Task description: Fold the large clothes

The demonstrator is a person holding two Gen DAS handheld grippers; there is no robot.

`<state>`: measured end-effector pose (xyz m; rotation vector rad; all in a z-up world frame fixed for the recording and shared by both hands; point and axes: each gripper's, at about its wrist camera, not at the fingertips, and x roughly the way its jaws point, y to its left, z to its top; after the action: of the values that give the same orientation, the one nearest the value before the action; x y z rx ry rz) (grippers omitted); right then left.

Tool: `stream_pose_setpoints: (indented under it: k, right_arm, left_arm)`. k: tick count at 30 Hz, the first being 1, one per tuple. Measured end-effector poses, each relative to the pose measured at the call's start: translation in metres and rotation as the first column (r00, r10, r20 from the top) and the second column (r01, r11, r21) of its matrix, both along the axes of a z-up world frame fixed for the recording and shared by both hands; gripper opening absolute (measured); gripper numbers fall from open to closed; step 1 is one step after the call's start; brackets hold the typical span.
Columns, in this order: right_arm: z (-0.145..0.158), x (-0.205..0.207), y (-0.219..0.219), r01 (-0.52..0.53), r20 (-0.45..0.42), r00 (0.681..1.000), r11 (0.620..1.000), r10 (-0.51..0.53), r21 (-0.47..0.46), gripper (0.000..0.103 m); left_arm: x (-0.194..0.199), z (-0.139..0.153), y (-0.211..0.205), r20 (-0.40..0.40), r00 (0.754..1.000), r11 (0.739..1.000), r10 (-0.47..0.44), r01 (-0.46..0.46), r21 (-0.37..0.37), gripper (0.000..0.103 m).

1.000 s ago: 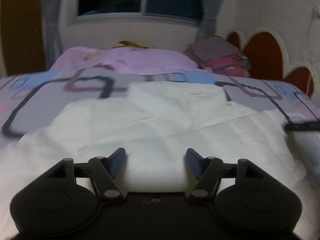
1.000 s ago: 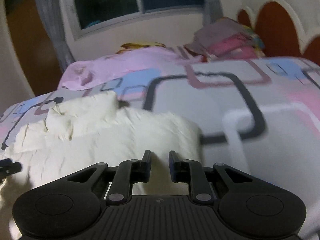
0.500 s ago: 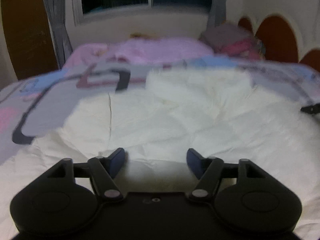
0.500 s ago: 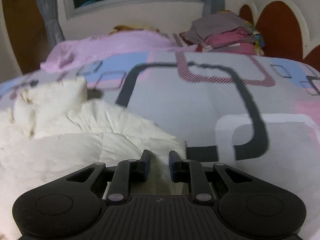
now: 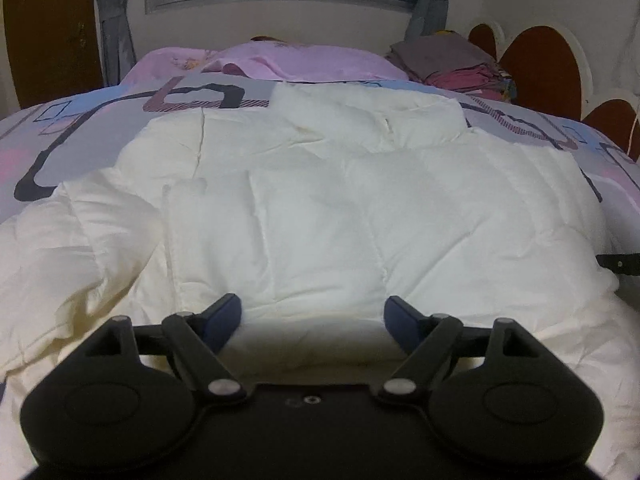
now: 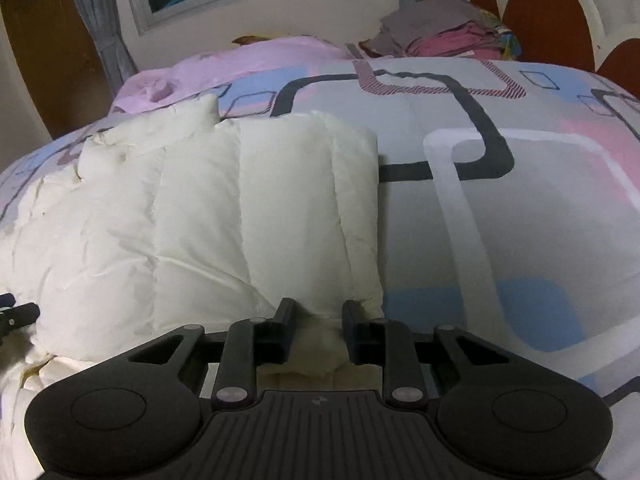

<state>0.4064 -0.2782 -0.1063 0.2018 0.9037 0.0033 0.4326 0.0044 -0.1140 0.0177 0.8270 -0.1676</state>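
A white quilted puffer jacket (image 5: 320, 200) lies spread on the bed, its collar end toward the window. My left gripper (image 5: 314, 316) hangs open over the jacket's near edge, blue pads (image 5: 224, 318) wide apart and clear of the fabric. In the right wrist view the jacket (image 6: 248, 208) shows as a folded panel with a straight right edge. My right gripper (image 6: 318, 322) sits at that panel's near right corner, its jaws opening, with a bunch of white fabric still filling the gap between them. The right gripper's tip (image 5: 620, 266) shows at the left view's right edge.
The bed carries a grey, pink and blue patterned duvet (image 6: 520, 200). A pink blanket (image 5: 304, 62) and a stack of folded clothes (image 6: 444, 30) lie at the far end under the window. The brown and white headboard (image 5: 540, 60) stands at the right.
Both grippers moved forward and down, and the jacket now lies flatter and smoother. The left jaws have spread wider. The right jaws have parted slightly around the fabric.
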Motion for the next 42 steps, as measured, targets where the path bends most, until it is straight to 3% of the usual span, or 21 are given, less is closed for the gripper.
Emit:
stream_pose_setpoints:
  k: [1, 4, 6, 7, 9, 11, 14, 18, 21, 25, 28, 29, 31, 34, 36, 38, 40, 41, 42]
  right_arm:
    - [0.009, -0.004, 0.000, 0.010, 0.025, 1.000, 1.000, -0.010, 0.005, 0.025]
    - [0.025, -0.019, 0.005, 0.022, 0.086, 0.996, 1.000, -0.022, 0.011, 0.025]
    - [0.011, -0.015, 0.012, 0.001, 0.002, 1.000, 1.000, -0.001, -0.001, 0.026]
    - [0.003, -0.011, 0.016, -0.009, -0.047, 0.999, 1.000, 0.008, -0.012, 0.031]
    - [0.015, -0.018, 0.019, 0.011, -0.013, 1.000, 1.000, -0.011, -0.028, 0.032]
    - [0.027, -0.029, 0.018, 0.015, 0.038, 0.999, 1.000, -0.015, 0.004, 0.040]
    - [0.041, -0.046, 0.021, 0.026, 0.096, 0.995, 1.000, -0.027, 0.011, 0.040]
    - [0.049, -0.056, 0.024, 0.068, 0.117, 0.990, 0.997, -0.072, 0.040, 0.040]
    - [0.050, -0.057, 0.032, 0.073, 0.119, 0.990, 0.997, -0.076, 0.023, 0.040]
    - [0.046, -0.056, 0.043, 0.074, 0.101, 0.992, 0.997, -0.074, 0.003, 0.040]
    - [0.044, -0.051, 0.049, 0.087, 0.098, 0.991, 0.996, -0.086, -0.004, 0.040]
    - [0.044, -0.050, 0.051, 0.092, 0.096, 0.991, 0.996, -0.091, -0.010, 0.040]
    - [0.044, -0.049, 0.055, 0.108, 0.092, 0.990, 0.994, -0.106, -0.016, 0.040]
    - [0.046, -0.048, 0.057, 0.137, 0.085, 0.987, 0.991, -0.136, -0.008, 0.040]
    - [0.049, -0.050, 0.061, 0.145, 0.091, 0.986, 0.989, -0.143, -0.019, 0.040]
    - [0.054, -0.053, 0.063, 0.151, 0.099, 0.984, 0.988, -0.148, -0.026, 0.040]
    - [0.058, -0.055, 0.064, 0.160, 0.107, 0.982, 0.987, -0.156, -0.033, 0.040]
    - [0.059, -0.056, 0.064, 0.167, 0.108, 0.981, 0.985, -0.162, -0.035, 0.040]
    - [0.061, -0.056, 0.064, 0.173, 0.110, 0.980, 0.984, -0.168, -0.037, 0.040]
  left_arm:
    - [-0.003, 0.005, 0.002, 0.017, 1.000, 1.000, 0.010, -0.010, -0.009, 0.078]
    - [-0.011, 0.009, 0.006, 0.055, 0.998, 1.000, 0.025, -0.024, -0.010, 0.098]
    - [-0.008, -0.001, 0.006, 0.011, 1.000, 1.000, 0.009, -0.009, 0.022, 0.098]
    - [-0.009, -0.001, 0.008, 0.015, 1.000, 1.000, 0.010, -0.010, 0.023, 0.097]
    - [-0.017, 0.007, 0.014, 0.039, 0.999, 1.000, 0.027, -0.027, 0.005, 0.092]
    - [-0.028, 0.013, 0.023, 0.071, 0.996, 0.999, 0.047, -0.046, -0.009, 0.092]
    - [-0.043, 0.014, 0.053, 0.066, 0.990, 0.992, 0.126, -0.124, -0.030, 0.091]
    - [-0.076, 0.017, 0.111, 0.083, 0.959, 0.961, 0.271, -0.265, -0.075, 0.089]
    - [-0.105, 0.018, 0.159, 0.085, 0.913, 0.916, 0.398, -0.391, -0.091, 0.083]
    - [-0.138, 0.015, 0.225, 0.048, 0.831, 0.826, 0.554, -0.542, -0.157, 0.077]
    - [-0.158, 0.007, 0.269, -0.004, 0.764, 0.738, 0.645, -0.625, -0.257, 0.072]
    - [-0.165, 0.003, 0.283, -0.027, 0.742, 0.701, 0.670, -0.644, -0.307, 0.067]
    - [-0.175, -0.002, 0.305, -0.039, 0.715, 0.647, 0.698, -0.652, -0.395, 0.058]
    - [-0.178, -0.005, 0.331, -0.046, 0.672, 0.578, 0.739, -0.668, -0.469, 0.057]
    - [-0.178, -0.009, 0.351, -0.068, 0.637, 0.510, 0.768, -0.673, -0.536, 0.053]
    - [-0.175, -0.010, 0.365, -0.070, 0.618, 0.485, 0.783, -0.678, -0.552, 0.052]
    - [-0.168, -0.009, 0.375, -0.069, 0.608, 0.476, 0.791, -0.682, -0.555, 0.044]
    - [-0.165, -0.007, 0.378, -0.067, 0.610, 0.478, 0.790, -0.680, -0.557, 0.024]
    - [-0.161, -0.003, 0.380, -0.050, 0.625, 0.498, 0.779, -0.665, -0.557, 0.004]
